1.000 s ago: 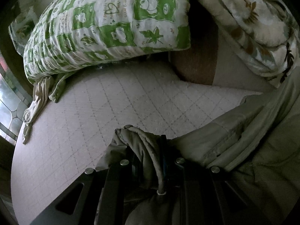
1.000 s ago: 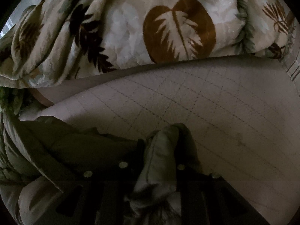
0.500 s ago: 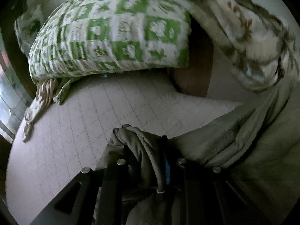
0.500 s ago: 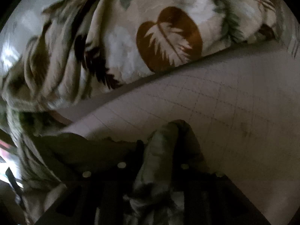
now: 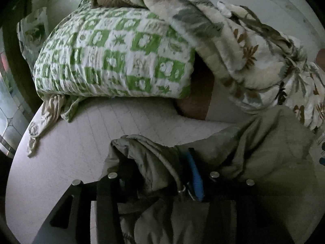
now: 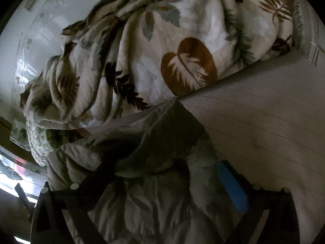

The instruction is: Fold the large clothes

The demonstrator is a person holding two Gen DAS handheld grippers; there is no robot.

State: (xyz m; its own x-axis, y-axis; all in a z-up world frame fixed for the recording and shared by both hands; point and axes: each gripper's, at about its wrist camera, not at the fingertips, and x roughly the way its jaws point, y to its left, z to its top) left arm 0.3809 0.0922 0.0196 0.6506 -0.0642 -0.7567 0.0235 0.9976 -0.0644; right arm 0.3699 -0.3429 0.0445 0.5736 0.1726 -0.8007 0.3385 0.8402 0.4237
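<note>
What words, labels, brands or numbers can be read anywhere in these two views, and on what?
None can be read.
The green-and-white pillow bears blurred picture motifs, possibly a few characters, too blurred to read.
The leaf-print blanket and the olive jacket show no text.

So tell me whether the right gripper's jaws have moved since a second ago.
Yes. The right gripper has just been opening: its jaws, earlier pinching the olive jacket, now stand wide apart, fabric loose between them, before the leaf-print blanket.

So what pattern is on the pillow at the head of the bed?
Green and white checks with small flower and leaf motifs on the pillow, clearest in the left wrist view.
</note>
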